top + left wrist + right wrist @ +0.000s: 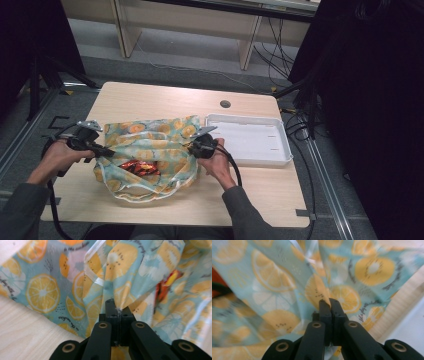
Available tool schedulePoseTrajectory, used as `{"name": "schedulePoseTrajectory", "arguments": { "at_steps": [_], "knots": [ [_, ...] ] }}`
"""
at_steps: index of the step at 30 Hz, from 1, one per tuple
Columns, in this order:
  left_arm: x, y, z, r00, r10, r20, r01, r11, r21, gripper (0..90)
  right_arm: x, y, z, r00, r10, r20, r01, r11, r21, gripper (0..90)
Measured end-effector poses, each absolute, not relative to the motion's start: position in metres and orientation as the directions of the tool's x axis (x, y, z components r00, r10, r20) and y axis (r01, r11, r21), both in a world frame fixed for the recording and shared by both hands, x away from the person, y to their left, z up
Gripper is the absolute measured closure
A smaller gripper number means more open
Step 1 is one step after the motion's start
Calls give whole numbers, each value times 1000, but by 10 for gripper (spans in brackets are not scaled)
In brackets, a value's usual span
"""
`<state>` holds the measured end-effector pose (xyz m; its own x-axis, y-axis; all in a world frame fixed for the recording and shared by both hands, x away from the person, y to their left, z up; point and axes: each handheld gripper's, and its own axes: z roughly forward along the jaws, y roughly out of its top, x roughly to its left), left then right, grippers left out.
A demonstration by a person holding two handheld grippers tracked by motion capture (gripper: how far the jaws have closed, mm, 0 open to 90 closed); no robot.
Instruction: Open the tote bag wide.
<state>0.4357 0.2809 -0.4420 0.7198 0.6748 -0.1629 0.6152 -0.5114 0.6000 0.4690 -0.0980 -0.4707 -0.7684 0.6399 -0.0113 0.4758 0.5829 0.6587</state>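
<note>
A light blue bag printed with orange citrus slices (pixel 150 150) lies on the wooden table (pixel 150 100) and gapes toward the person. A shiny red and orange packet (pixel 140 167) shows inside it. My left gripper (pixel 107 151) is shut on the bag's left edge. In the left gripper view its jaws pinch a fold of the bag (pixel 120 285), with the red packet (pixel 166 285) seen through the film. My right gripper (pixel 192 146) is shut on the bag's right edge. In the right gripper view the jaws clamp the printed film (pixel 322 292).
A white shallow tray (pixel 250 140) lies on the table just right of the bag, close to my right hand. A round grommet hole (pixel 225 104) sits near the far edge. Black cables (pixel 232 165) trail from both grippers. Dark stands flank the table.
</note>
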Motion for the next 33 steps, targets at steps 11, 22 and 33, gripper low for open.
{"name": "schedulePoseTrajectory", "arguments": {
  "at_steps": [11, 22, 33],
  "knots": [
    [438, 289, -451, 692, 700, -173, 636, -481, 603, 890, 449, -94, -440, -778, 625, -65, 440, 615, 654, 624],
    [435, 287, -441, 687, 708, -164, 634, -475, 610, 885, 396, -54, -423, -910, 413, -41, 290, 704, 648, 703],
    [403, 271, -392, 695, 718, -41, 554, -498, 667, 531, 409, -60, -447, -904, 427, -24, 329, 732, 597, 745]
  ]
}}
